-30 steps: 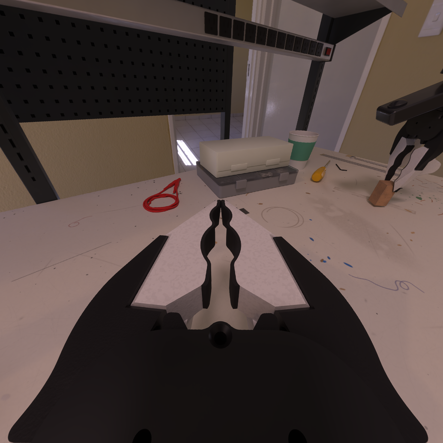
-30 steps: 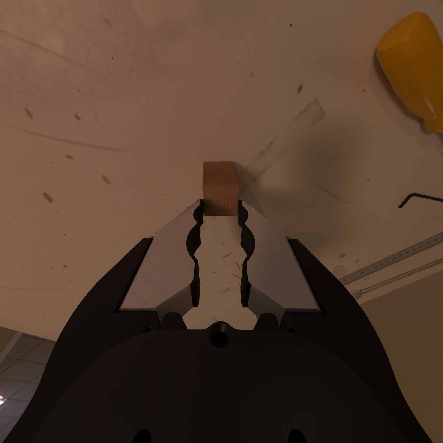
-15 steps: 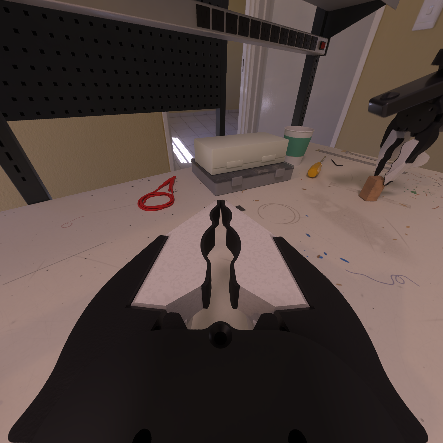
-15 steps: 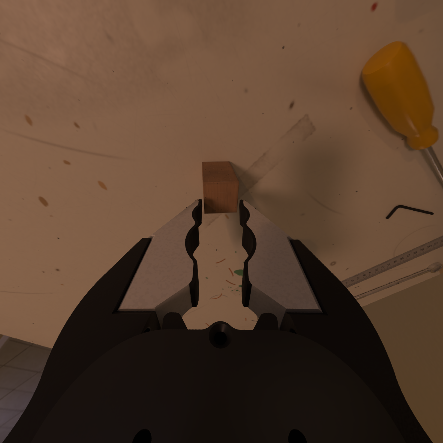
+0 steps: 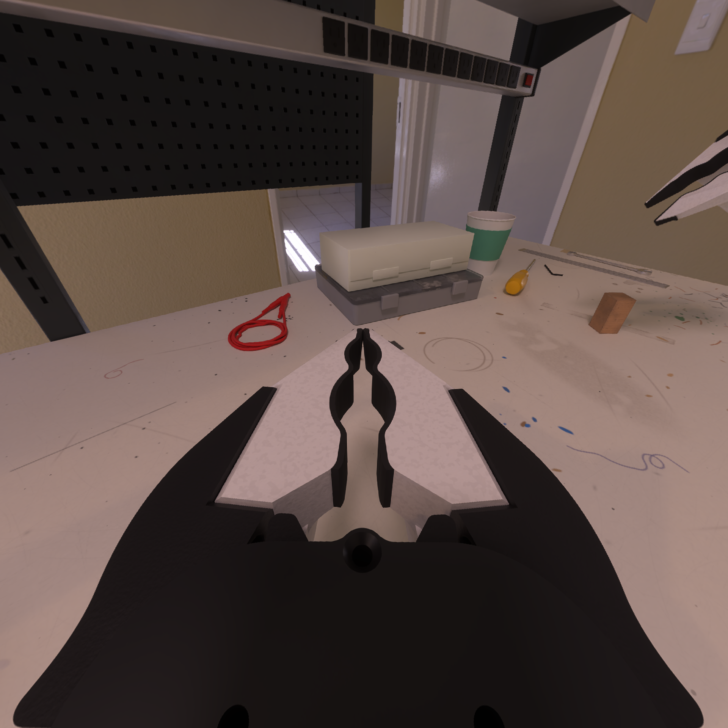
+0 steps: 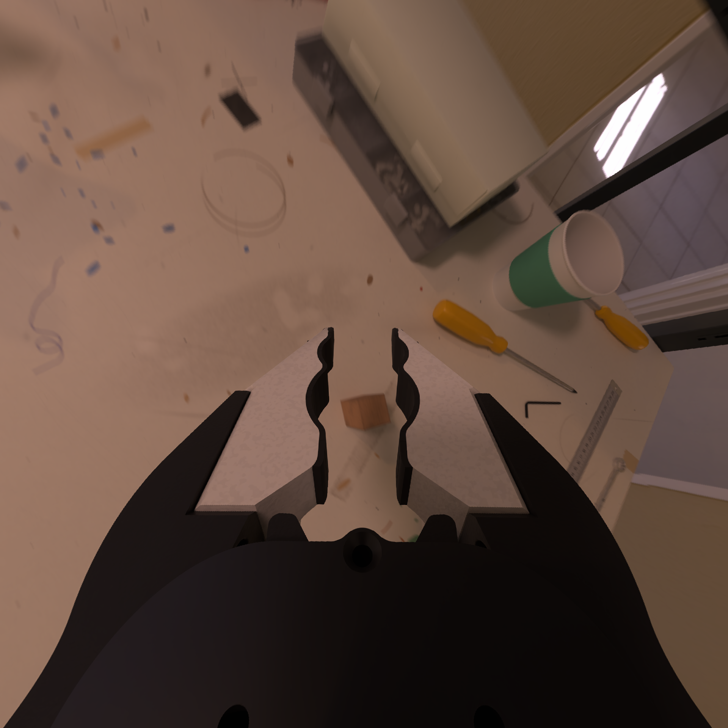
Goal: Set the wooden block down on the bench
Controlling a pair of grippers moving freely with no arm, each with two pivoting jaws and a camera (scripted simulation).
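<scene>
The wooden block [image 5: 611, 312] rests on the pale bench [image 5: 118, 413] at the right, free of both grippers. In the right wrist view the wooden block [image 6: 365, 410] lies on the bench [image 6: 157, 315] far below, seen between the fingers. My right gripper [image 6: 362, 331] is open, empty and high above the block; its fingertips [image 5: 669, 208] show at the right edge of the left wrist view. My left gripper [image 5: 362, 331] is shut and empty, low over the middle of the bench.
Two stacked cases [image 5: 398, 272] [image 6: 413, 130] and a green-banded paper cup [image 5: 488, 240] [image 6: 567, 264] stand at the back. Yellow screwdrivers [image 5: 518, 279] [image 6: 472, 327], a hex key [image 6: 539, 405], a steel ruler [image 6: 595, 429] and a red cable [image 5: 260, 331] lie on the bench. A pegboard [image 5: 177, 118] rises behind.
My right gripper has let go of the block, opened wider and risen well above it, tilting away. The block stays on the bench. My left gripper remains shut.
</scene>
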